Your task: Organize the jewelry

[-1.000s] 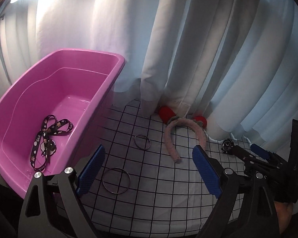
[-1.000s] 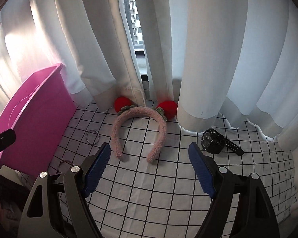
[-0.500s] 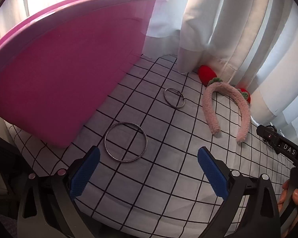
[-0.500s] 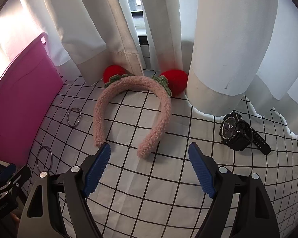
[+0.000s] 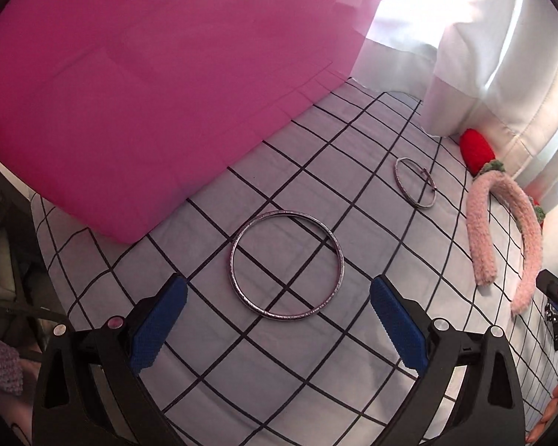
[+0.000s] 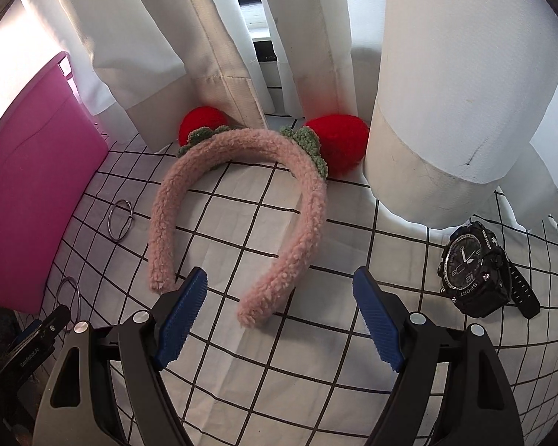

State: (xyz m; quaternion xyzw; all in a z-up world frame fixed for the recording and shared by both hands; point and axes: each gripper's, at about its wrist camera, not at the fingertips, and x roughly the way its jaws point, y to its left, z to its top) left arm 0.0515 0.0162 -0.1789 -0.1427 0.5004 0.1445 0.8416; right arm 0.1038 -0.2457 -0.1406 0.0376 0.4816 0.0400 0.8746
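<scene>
- The white grid-patterned cloth (image 6: 241, 390) covers the surface; its near-left edge drops off beside the pink bin, and bare cloth lies open in front of both tools.
- White curtains (image 6: 446, 93) hang along the far side, their hems resting on the cloth and closing off that edge.
- The pink bin (image 5: 148, 74) stands on the left of the cloth, its side wall filling much of the left wrist view; its inside is hidden from here.
- The fuzzy pink headband (image 6: 308, 215) with red strawberry ends lies flat, arch toward the curtains, one leg tip between the right tool's pads.
- The left gripper (image 5: 279, 319) stands with its jaws wide apart, nothing gripped, just short of the large bangle.
- The right gripper (image 6: 279, 308) is also spread, pads clear of the headband.
- The black watch (image 6: 468, 271) lies to the right, near a curtain fold.
- The large bangle (image 5: 286, 264) lies flat, just beside the bin's wall.
- A smaller ring (image 5: 414, 182) lies between the bangle and the headband.
</scene>
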